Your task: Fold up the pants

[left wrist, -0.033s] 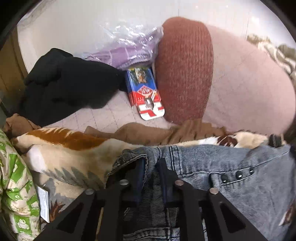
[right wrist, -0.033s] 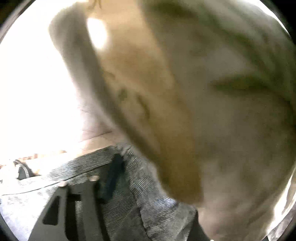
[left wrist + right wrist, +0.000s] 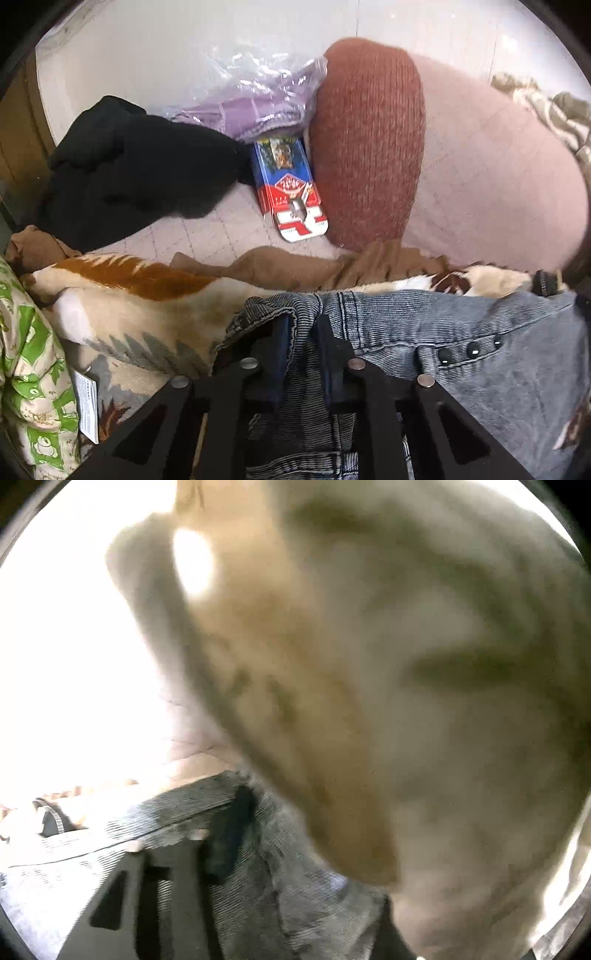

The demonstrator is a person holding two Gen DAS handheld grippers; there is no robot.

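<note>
The pants are grey-blue jeans [image 3: 461, 350] lying on a patterned blanket [image 3: 122, 295], waistband facing away from me. My left gripper [image 3: 303, 332] is shut on the left end of the waistband, with denim pinched between its fingers. In the right wrist view the jeans [image 3: 155, 830] fill the lower left. My right gripper [image 3: 266, 830] shows only its left finger [image 3: 229, 834] against the denim. The other finger is hidden behind a blurred beige blanket fold [image 3: 369, 683] close to the lens.
Beyond the jeans lie a brown cloth [image 3: 295, 266], a black garment [image 3: 129, 177], a red and blue card package [image 3: 291, 195], a purple item in clear plastic [image 3: 258, 99] and a rust and pink cushion [image 3: 424, 158]. A green-patterned fabric [image 3: 29, 387] is at the left.
</note>
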